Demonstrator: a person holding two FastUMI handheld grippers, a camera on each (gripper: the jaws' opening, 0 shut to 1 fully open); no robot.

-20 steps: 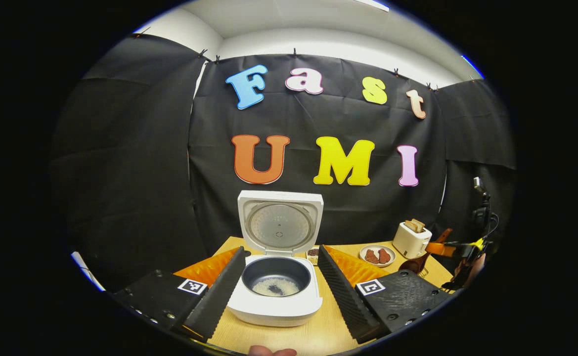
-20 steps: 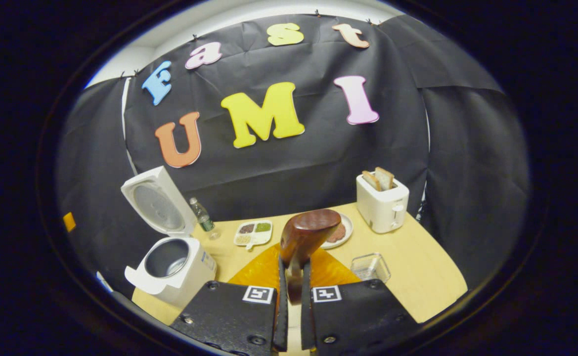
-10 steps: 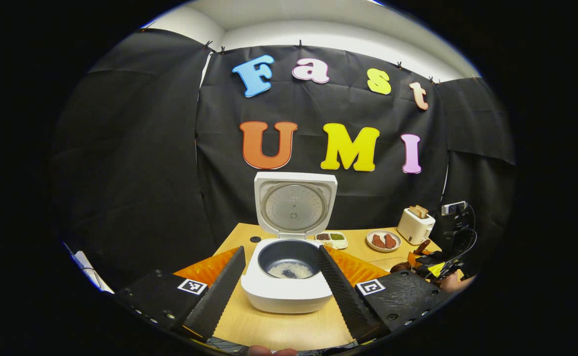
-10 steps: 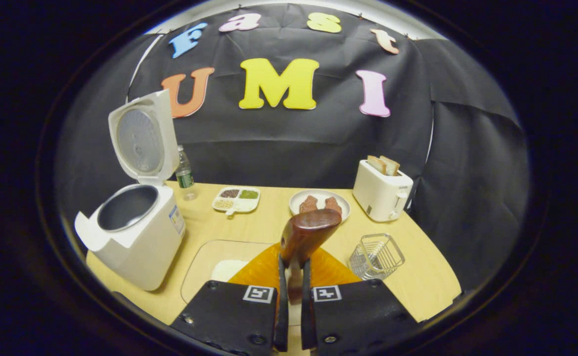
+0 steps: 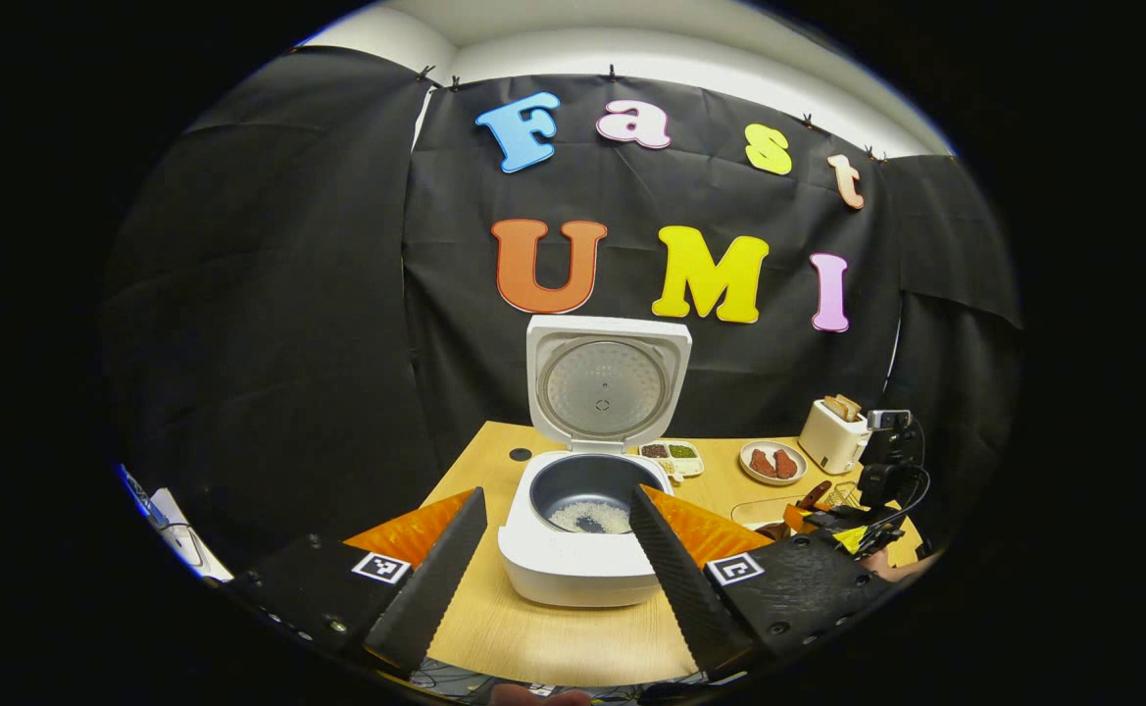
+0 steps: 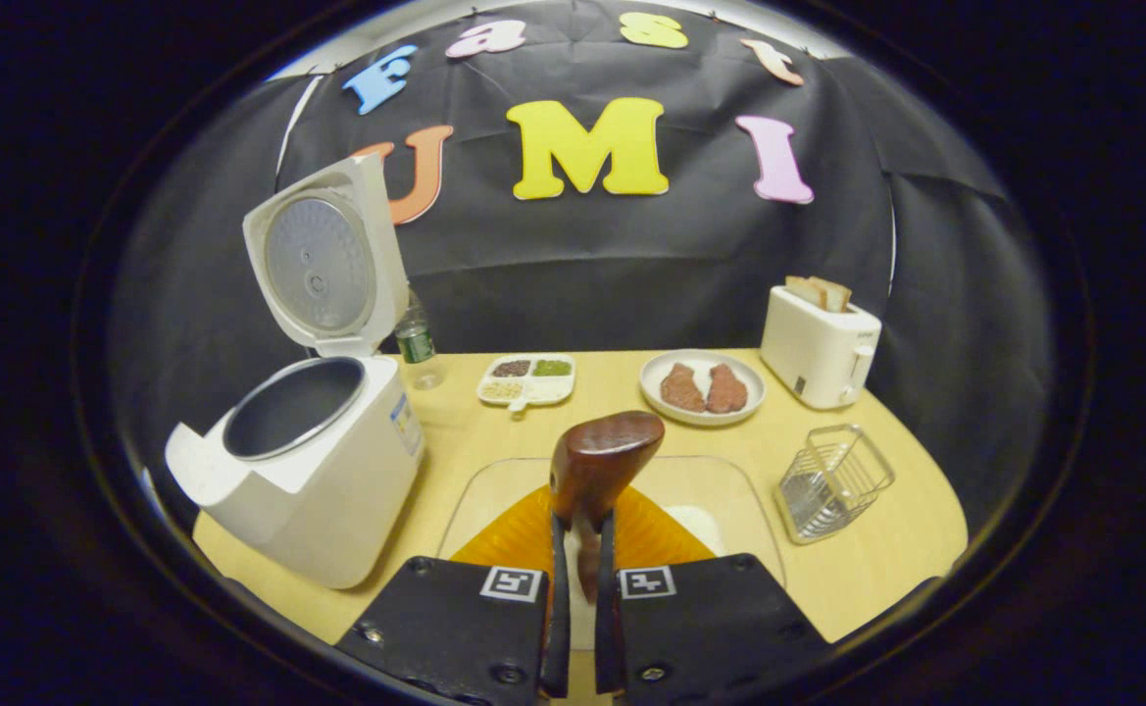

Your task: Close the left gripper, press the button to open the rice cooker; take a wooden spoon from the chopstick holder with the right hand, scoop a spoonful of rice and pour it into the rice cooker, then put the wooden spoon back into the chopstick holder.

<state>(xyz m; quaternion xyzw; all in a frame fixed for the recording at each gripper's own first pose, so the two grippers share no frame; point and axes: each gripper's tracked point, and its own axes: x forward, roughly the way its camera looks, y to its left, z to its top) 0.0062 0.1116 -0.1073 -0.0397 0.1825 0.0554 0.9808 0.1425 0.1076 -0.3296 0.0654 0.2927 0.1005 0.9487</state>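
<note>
From the left gripper view, the left claw hangs wide open over the near edge of the table; the cooker sits straight ahead between its fingers, lid upright, with a little rice lying in the pot; well off to its right the right claw hovers low over the table near a toaster and a plate.

From the right gripper view, the right claw is clamped on the handle of the spoon, whose bowl stands up ahead of the fingers; a clear tray lies under and ahead of it; the wire holder stands to its right, tilted; the cooker is to its left, open.
</note>
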